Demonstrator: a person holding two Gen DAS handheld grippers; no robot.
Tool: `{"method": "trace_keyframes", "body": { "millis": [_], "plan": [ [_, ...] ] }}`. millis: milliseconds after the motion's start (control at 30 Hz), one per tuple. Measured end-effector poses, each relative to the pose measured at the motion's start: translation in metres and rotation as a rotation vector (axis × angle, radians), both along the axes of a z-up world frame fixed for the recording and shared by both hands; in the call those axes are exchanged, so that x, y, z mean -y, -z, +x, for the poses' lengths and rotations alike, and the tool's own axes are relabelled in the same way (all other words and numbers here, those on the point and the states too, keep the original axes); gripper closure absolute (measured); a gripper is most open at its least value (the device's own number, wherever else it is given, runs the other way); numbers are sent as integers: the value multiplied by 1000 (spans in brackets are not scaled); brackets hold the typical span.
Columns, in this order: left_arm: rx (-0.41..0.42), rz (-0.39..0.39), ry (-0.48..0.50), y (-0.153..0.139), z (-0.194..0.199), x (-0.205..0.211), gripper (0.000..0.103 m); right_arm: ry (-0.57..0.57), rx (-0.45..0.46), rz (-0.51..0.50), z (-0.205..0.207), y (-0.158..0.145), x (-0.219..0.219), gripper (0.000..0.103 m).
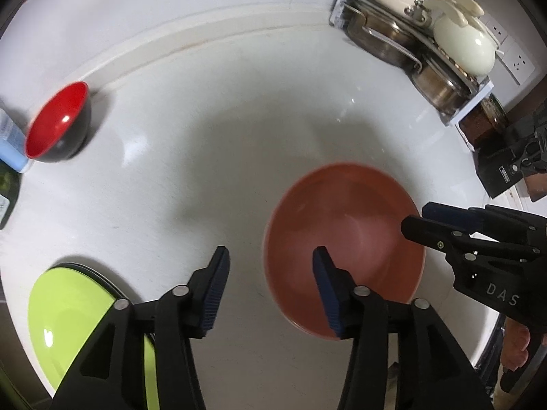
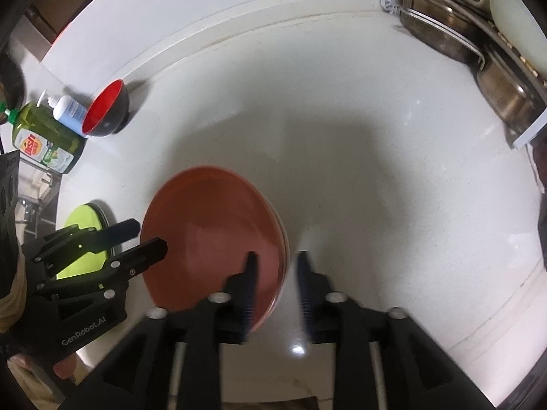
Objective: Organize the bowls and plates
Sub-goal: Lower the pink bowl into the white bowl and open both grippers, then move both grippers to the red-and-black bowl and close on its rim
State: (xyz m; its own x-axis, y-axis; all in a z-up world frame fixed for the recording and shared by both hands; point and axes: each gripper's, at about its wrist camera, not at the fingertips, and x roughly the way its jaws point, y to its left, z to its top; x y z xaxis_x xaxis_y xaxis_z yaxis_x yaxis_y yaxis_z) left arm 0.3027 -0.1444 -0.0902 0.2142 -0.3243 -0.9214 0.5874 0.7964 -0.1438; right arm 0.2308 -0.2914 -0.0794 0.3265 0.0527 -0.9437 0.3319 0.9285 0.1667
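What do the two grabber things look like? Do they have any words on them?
Both are black plastic with silver round bolts at the joints. Each ends in two long fingers with dark blue ribbed pads. The left gripper says "GenRobot.AI" in pale letters on its side. The right gripper shows the letters "DAS". I can't see any cables on them.

Green plate (image 1: 68,311) partly hidden behind left gripper (image 1: 270,263) arm, cut by frame edge. Brown plate (image 2: 212,239) rim blurred; whether there's a 2nd plate under it can't be told. Right gripper (image 2: 275,270) fingers motion-blurred. Dish rack (image 2: 478,34) cut off at top right. Soap bottle (image 1: 8,184) mostly out of frame.
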Motion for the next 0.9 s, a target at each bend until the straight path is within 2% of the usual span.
{"method": "trace_keyframes", "body": {
  "millis": [167, 233, 467, 533, 900],
  "plan": [
    [95, -1, -47, -18, 6, -13, 43, -9, 39, -25, 1, -11, -5, 69],
    [125, -6, -66, -26, 9, -20, 41, -20, 57, -41, 3, -16, -10, 63],
    [211, -24, -162, -50, 28, -59, 31, -75, 140, -86, 20, -37, -34, 56],
    [236, -20, -191, -55, 34, -73, 29, -91, 170, -97, 27, -44, -43, 48],
    [339, 16, -349, -79, 70, -145, 21, -208, 306, -133, 84, -77, -102, 47]
  ]
}}
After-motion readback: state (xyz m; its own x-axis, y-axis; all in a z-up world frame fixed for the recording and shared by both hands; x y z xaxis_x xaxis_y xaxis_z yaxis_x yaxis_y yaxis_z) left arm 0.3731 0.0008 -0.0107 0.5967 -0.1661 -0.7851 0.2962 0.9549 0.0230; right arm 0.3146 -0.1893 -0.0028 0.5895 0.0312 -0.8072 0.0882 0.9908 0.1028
